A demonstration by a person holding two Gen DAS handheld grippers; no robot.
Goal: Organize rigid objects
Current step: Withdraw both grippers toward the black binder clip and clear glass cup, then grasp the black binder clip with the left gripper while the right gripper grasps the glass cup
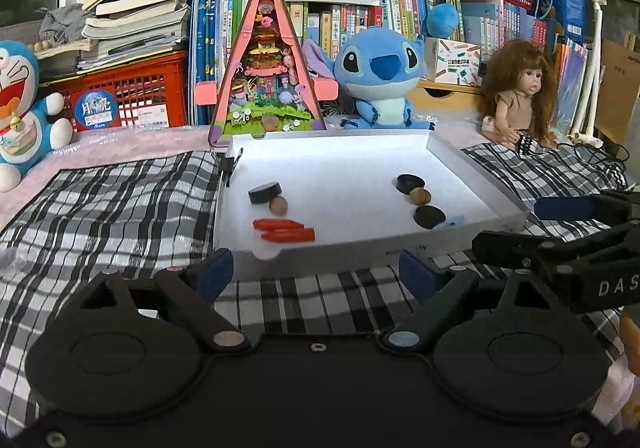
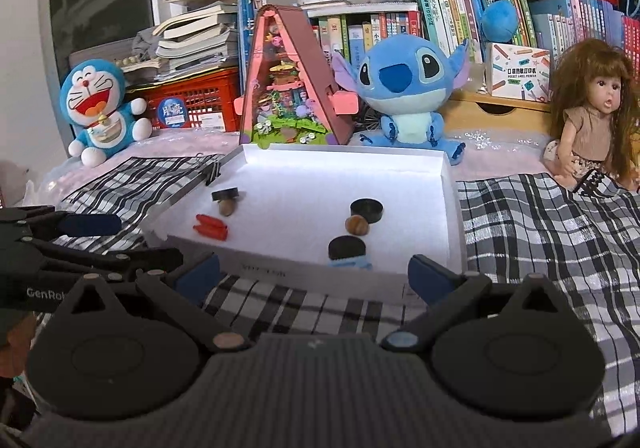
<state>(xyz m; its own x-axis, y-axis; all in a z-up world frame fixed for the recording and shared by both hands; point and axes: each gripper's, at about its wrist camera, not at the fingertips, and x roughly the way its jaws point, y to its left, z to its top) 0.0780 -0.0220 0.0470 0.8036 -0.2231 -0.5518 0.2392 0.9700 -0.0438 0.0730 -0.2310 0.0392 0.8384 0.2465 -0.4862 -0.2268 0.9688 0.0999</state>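
Both tongs hang spread and empty just short of the white tray's (image 1: 472, 168) near edge: left tongs (image 1: 316, 274), right tongs (image 2: 314, 274). Inside the tray lie three black discs (image 1: 265, 192), two brown nuts (image 1: 279, 205), two red sticks (image 1: 286, 230) at near left and a blue piece (image 2: 349, 262) at near right.

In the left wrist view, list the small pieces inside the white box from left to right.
Black disc → red pieces → second black disc → third black disc → light blue piece.
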